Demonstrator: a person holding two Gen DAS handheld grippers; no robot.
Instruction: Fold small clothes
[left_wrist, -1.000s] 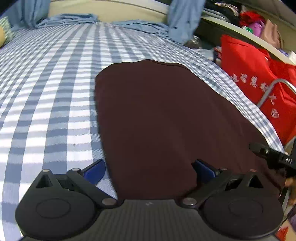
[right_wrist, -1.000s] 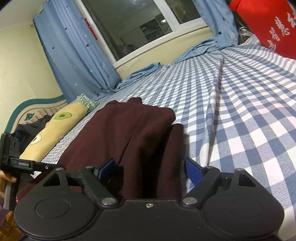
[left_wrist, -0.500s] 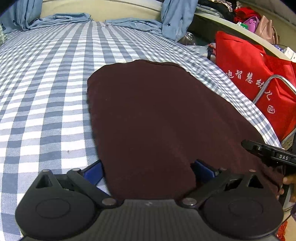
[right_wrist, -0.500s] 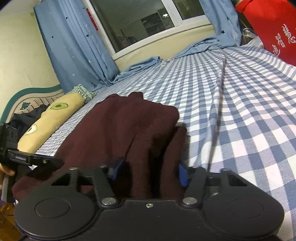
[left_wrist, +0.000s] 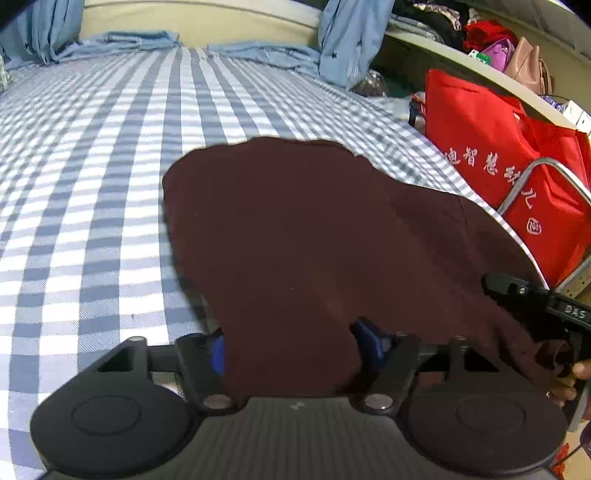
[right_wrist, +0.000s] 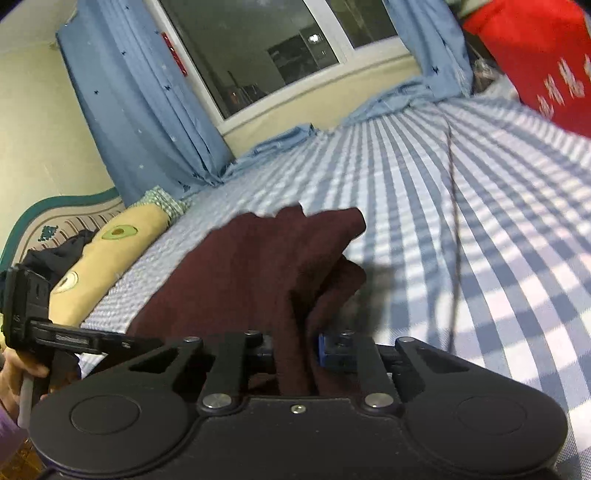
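Garment: the dark maroon garment (left_wrist: 314, 240) lies on my blue-and-white checked bedsheet (left_wrist: 92, 184), its near hem lifted off the bed at both of my tongs.
Left tongs: my left gripper (left_wrist: 291, 350) has its blue pads partly closed, with a wide bunch of the near hem between them; the cloth touches both pads.
Right tongs: my right gripper (right_wrist: 295, 350) is clamped tight on a gathered fold of the same garment (right_wrist: 266, 266), the blue pad (right_wrist: 323, 350) pressed against the cloth.
Long axis: from the left wrist view the garment runs away from me toward the curtains (left_wrist: 351, 40), its rounded far end pointing at the window wall; the near end is the wider one.
Right edge: the garment's right side reaches the edge of the bed, just beside the red bag (left_wrist: 498, 155) and a metal frame (left_wrist: 546, 177).
Left side: bare checked sheet stretches well out to the left of the garment, and beyond its far end up to the curtains.
Head end: in the right wrist view an avocado-print pillow (right_wrist: 110, 258) lies along the bed edge, close to the cloth.
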